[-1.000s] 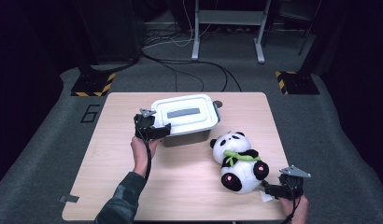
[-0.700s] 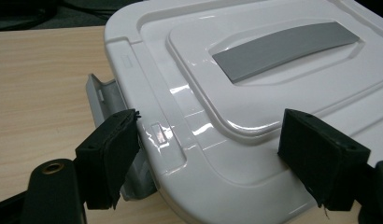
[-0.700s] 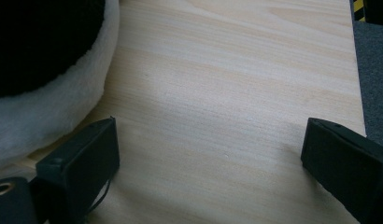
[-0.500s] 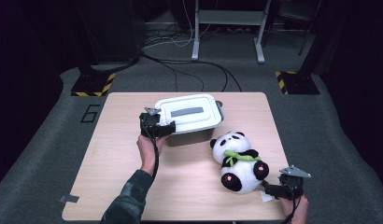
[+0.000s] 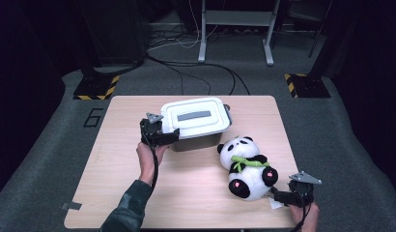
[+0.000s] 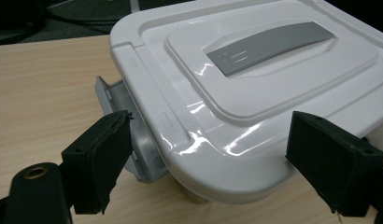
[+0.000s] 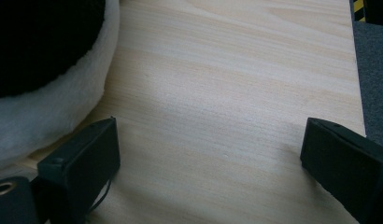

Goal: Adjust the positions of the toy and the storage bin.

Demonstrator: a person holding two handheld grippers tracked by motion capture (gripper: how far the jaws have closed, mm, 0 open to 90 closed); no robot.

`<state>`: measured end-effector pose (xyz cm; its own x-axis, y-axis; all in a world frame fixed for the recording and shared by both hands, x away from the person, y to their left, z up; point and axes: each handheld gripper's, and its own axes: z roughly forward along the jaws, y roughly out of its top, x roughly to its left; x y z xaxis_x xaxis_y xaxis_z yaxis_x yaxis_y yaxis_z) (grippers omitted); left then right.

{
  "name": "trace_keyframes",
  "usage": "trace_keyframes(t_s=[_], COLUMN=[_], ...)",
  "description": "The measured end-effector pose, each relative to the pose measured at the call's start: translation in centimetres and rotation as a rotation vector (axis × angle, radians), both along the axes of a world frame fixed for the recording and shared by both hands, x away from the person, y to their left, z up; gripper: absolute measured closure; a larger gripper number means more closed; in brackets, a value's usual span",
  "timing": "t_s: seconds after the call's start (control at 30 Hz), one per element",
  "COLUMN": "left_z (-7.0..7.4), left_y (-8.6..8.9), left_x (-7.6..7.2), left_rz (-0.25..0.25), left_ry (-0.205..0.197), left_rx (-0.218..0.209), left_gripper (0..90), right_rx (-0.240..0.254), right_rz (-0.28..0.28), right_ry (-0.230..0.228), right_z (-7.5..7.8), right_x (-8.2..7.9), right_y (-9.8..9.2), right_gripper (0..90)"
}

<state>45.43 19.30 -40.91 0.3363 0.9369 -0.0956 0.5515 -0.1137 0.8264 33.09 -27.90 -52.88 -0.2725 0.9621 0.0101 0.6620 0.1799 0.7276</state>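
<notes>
Here my left gripper [image 5: 168, 137] sits at the near left corner of the white box [image 5: 198, 121], which stands on the wooden table [image 5: 114, 159] toward the far side of it, near the middle. My jaws have just been opening and now stand wide, one to each side of that corner: in the left gripper view the grey latch [image 6: 116, 100] on the box's end wall hangs just above my left pad, and the rounded lid corner lies between the pads without either pressing on it. The lid is on, with its grey handle strip [image 6: 269, 45] flat in the centre. Right of the box and nearer to me lies the plush panda [image 5: 245, 166]. Beyond the panda, at the table's near right corner, my right gripper [image 5: 283, 197] rests low, jaws wide over bare wood, the panda's white fur just beside its left pad.
</notes>
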Motion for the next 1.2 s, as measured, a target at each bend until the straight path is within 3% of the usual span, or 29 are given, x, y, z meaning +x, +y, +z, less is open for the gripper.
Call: trace_keyframes(t_s=[0.1, 0.2, 0.67, 1.07, 1.2], left_z=[-0.3, -1.0, -1.3, -1.4, -1.3], left_y=[0.1, -0.3, -2.3, -5.0, -6.4], left_x=[-0.1, -0.2, -0.2, 0.5, 1.1], left_rz=[-0.038, -0.083, -0.031, -0.060, -0.096], left_ry=[0.017, 0.053, 0.050, 0.062, 0.067], left_rx=[-0.006, 0.014, 0.012, 0.036, 0.047], left_gripper=[12.6, 12.8, 18.2, 19.0, 18.7], right_rx=[0.001, -0.002, 0.000, 0.005, 0.010], right_rz=[0.000, 0.000, 0.001, 0.003, 0.004], right_ry=[0.000, -0.001, -0.001, -0.002, -0.003], right_z=[0.0, 0.0, 0.0, 0.0, 0.0], right_x=[0.0, 0.0, 0.0, 0.0, 0.0], right_y=[0.0, 0.0, 0.0, -0.1, -0.1], right_gripper=[4.1, 4.3, 4.3, 4.4, 4.5])
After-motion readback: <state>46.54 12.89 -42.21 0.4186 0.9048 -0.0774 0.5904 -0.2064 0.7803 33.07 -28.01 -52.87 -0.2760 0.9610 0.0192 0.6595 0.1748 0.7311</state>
